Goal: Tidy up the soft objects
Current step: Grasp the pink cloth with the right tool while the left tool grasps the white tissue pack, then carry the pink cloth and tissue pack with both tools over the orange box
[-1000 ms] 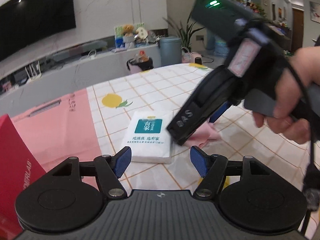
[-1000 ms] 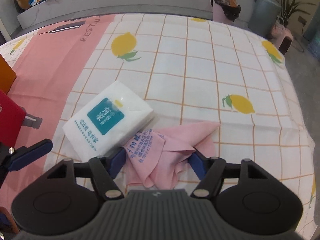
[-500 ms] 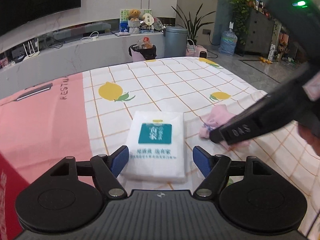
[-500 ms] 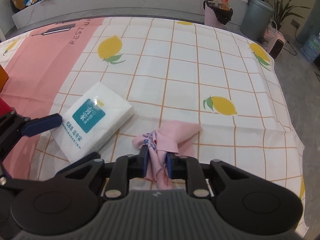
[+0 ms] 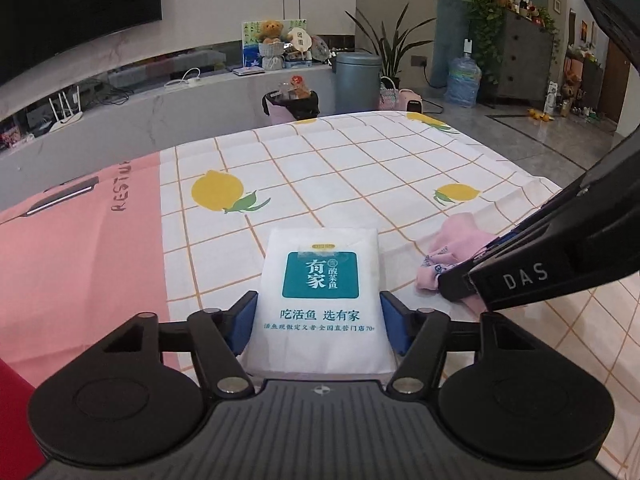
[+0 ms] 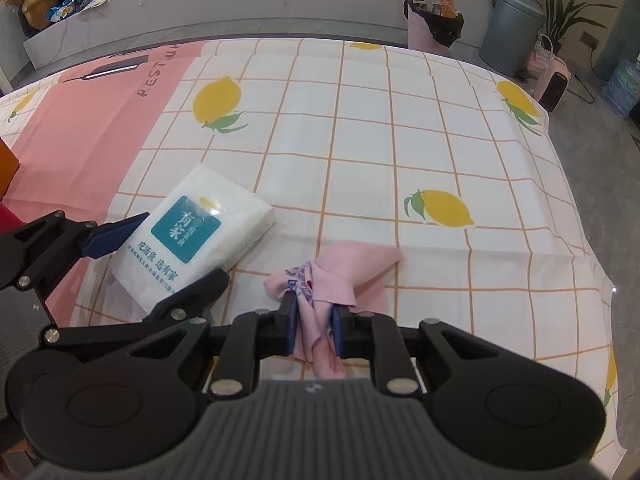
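A white tissue pack [image 5: 320,304] with a teal label lies on the lemon-print tablecloth [image 5: 360,176]. My left gripper [image 5: 320,326] is open, its blue pads at either side of the pack's near end. The pack also shows in the right wrist view [image 6: 192,240], with the left gripper [image 6: 156,256] around it. A crumpled pink cloth [image 6: 332,276] lies to the right of the pack. My right gripper [image 6: 314,330] is shut on the cloth. In the left wrist view the right gripper [image 5: 456,284] reaches in from the right onto the pink cloth [image 5: 452,248].
A pink panel [image 5: 80,248] of the tablecloth covers the left side. A red object [image 5: 12,420] sits at the near left edge. The table's right edge [image 6: 576,208] drops to the floor. A bin [image 5: 292,106] and a grey can [image 5: 356,80] stand beyond the far edge.
My right gripper closed on the pink cloth and bunched it up. My left gripper moved forward so that its open fingers now flank the tissue pack.
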`<state>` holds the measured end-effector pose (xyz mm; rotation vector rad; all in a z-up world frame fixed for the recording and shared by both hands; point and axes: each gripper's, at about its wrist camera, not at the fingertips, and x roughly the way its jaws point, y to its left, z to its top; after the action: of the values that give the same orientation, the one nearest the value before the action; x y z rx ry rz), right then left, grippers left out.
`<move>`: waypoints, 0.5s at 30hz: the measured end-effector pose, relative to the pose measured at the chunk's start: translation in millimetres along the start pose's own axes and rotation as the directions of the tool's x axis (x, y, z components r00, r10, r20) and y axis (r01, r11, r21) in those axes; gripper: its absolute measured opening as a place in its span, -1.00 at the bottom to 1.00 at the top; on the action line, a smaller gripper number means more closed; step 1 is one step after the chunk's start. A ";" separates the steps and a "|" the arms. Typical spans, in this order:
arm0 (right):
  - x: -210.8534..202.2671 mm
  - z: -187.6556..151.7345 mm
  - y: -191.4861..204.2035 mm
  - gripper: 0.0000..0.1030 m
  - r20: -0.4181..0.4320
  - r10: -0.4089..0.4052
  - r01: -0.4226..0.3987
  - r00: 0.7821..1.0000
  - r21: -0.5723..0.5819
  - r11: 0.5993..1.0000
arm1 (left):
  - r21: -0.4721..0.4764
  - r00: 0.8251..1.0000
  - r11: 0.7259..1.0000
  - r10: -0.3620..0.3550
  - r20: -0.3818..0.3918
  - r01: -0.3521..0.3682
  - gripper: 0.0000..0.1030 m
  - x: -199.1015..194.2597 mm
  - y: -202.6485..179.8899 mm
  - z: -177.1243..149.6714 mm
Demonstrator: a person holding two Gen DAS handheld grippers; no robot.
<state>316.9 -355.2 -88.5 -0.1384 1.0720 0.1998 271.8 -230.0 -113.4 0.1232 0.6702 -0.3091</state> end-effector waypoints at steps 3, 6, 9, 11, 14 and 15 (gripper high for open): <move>-0.1 -0.5 1.3 -0.70 0.004 -0.005 0.005 1.000 -0.003 1.000 | 0.003 1.000 1.000 0.001 -0.010 -0.001 0.38 -0.9 -1.8 1.9; -0.3 -0.4 -1.7 -0.71 0.005 0.002 -0.002 1.000 0.024 1.000 | -0.003 1.000 1.000 0.017 -0.017 -0.017 0.38 -4.9 -2.4 4.0; -1.1 1.2 -13.4 -0.78 -0.002 0.056 -0.055 0.998 0.126 0.991 | -0.021 1.000 1.000 0.017 -0.007 -0.017 0.38 -15.2 -0.9 8.5; -3.2 1.9 -20.9 -0.79 -0.004 0.096 -0.094 0.995 0.191 0.977 | -0.019 1.000 1.000 0.014 0.002 -0.014 0.38 -24.7 -1.7 14.7; -12.5 3.9 -17.6 -0.79 0.011 0.060 -0.061 0.998 0.206 0.977 | -0.013 0.999 1.000 0.009 0.032 -0.008 0.38 -41.2 -2.6 24.8; -16.7 4.8 -16.9 -0.79 0.020 0.063 -0.065 0.998 0.213 0.975 | -0.015 0.999 1.000 0.012 0.041 -0.012 0.38 -47.8 -2.2 28.9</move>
<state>317.2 -372.2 -71.2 0.0909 1.0788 0.1421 252.8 -226.7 -60.9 0.1067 0.6302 -0.2947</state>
